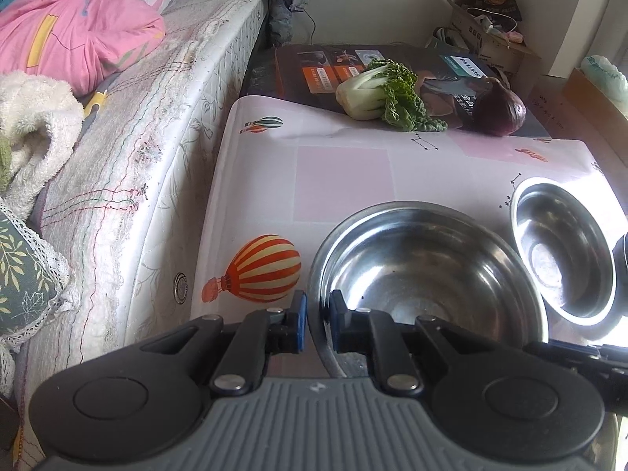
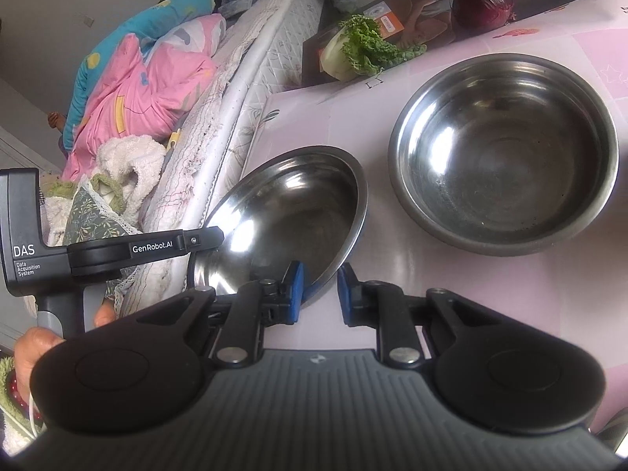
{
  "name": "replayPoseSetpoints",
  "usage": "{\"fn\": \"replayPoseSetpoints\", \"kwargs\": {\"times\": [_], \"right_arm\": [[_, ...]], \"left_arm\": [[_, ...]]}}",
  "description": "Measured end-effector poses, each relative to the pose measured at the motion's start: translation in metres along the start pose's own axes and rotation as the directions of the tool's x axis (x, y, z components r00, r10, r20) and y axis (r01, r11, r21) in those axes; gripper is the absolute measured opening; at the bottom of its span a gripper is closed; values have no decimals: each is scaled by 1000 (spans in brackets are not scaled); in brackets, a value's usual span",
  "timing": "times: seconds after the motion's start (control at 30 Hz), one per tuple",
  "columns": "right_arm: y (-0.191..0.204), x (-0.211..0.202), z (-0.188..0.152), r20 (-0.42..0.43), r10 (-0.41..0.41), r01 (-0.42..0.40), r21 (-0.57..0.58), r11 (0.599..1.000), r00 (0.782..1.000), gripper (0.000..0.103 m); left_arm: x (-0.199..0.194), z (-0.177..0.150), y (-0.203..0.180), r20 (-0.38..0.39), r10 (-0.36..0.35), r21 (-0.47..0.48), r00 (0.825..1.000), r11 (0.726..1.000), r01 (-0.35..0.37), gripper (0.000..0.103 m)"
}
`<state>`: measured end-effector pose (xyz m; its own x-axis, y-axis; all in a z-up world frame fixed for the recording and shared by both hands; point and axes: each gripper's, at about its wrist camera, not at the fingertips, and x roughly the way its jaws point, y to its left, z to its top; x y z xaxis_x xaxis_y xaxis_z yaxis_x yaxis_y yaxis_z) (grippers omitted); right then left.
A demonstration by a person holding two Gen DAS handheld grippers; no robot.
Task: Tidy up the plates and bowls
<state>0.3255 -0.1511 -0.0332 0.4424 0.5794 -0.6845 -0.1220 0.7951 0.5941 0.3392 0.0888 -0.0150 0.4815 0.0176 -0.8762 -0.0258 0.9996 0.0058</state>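
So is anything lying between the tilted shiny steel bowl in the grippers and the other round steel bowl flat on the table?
Nothing visible. Only bare pink tablecloth separates the tilted steel bowl from the flat steel bowl. The green leafy cabbage and purple onion lie farther back, clear of that gap.

Bright daylight from right; glare on steel bowl (image 1: 565, 251); sharp focus; fisheye-bent edges.

The pale pink balloon-print tabletop (image 1: 341, 172) lies bare between the near steel bowl (image 1: 424, 267) and the green-leafed bok choy (image 1: 380, 94) and purple onion (image 1: 498, 110) along its far edge. The quilted white mattress (image 1: 157, 165) walls the left side; a second steel bowl (image 1: 561, 247) crowds the right.
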Motion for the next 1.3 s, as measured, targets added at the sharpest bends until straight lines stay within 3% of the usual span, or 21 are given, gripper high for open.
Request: {"fn": "replayPoseSetpoints", "kwargs": {"times": [0.37,0.67,1.0,1.17,1.3], "right_arm": [[-7,-64,9,80,22,-20,-29,999,997,18],[-51,-109,33,133,-60,64,-25,998,989,18],[-118,-102,54,102,-177,175,24,984,979,19],[-128,-87,62,92,-208,210,-17,978,974,20],[-122,-75,69,99,-260,267,-73,961,961,22]], "left_arm": [[-45,9,-33,63,-63,51,996,997,59,13],[-42,30,-96,62,-112,121,992,987,104,13],[14,40,-161,-44,-129,176,991,975,135,15],[30,37,-173,-53,-103,216,993,970,112,16],[29,36,-176,-32,-83,238,996,967,88,24]]}}
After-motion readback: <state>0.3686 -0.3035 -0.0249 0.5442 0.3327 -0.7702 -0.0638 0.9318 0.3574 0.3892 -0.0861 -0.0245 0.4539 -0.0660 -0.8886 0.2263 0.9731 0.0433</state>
